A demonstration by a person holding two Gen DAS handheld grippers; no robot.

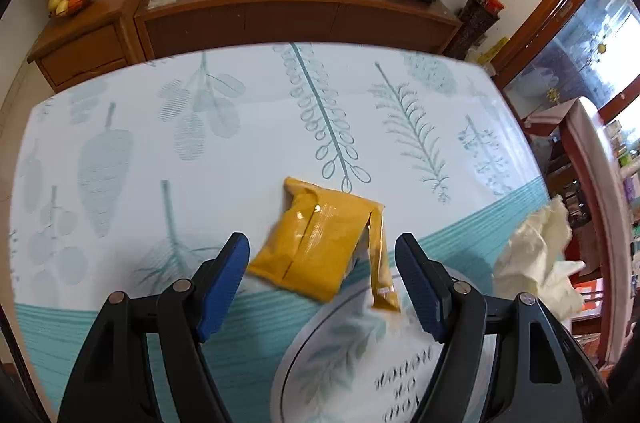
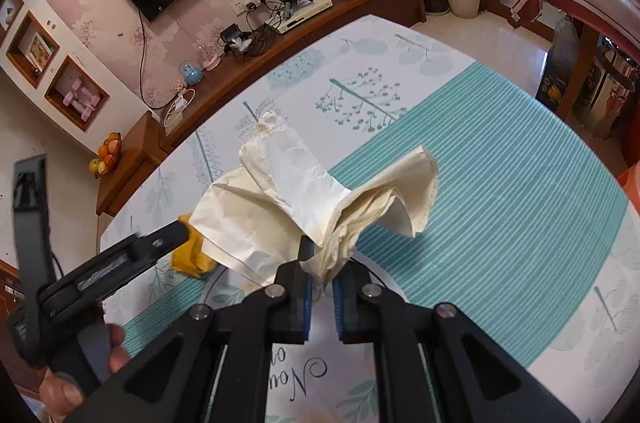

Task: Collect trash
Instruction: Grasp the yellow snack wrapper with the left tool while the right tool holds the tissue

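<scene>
Trash approx half collected: crumpled cream paper pinched in right gripper above tablecloth; yellow wrapper still lying on cloth, left gripper wide, straddling it w/o contact, no bin visible.

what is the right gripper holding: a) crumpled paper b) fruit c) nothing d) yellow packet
a: the right gripper is shut on the crumpled paper, while the yellow packet lies on the table between the open left gripper's fingers.
</scene>
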